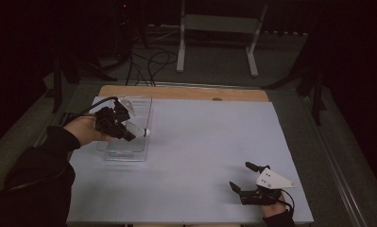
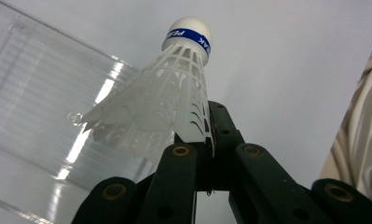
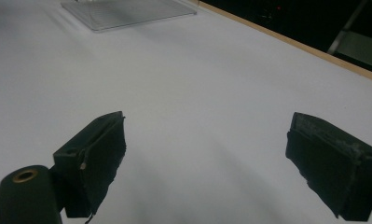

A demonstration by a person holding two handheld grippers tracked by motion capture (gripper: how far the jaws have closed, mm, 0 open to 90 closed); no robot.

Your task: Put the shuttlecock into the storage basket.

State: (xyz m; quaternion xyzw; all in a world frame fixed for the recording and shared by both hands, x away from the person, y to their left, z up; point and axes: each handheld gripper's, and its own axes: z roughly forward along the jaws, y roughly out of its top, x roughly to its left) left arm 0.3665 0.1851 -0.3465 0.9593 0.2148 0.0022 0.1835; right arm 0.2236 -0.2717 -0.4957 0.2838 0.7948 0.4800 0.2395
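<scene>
shuttlecock (image 2: 174,93) clamped in left gripper (image 2: 207,154), right gripper (image 3: 207,154) wide open, unladen

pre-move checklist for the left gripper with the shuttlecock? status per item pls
1. Left gripper shut on the shuttlecock: ok, jaws pinch the skirt.
2. Cork end points away from the jaws: ok.
3. Skirt undamaged at the pinch: cannot tell.
4. Clear tray in place on the table: ok, it lies under the left gripper.
5. Shuttlecock clear of the tray: cannot tell.
6. Right gripper out of the way: ok, open and empty at the table's near right corner.
</scene>
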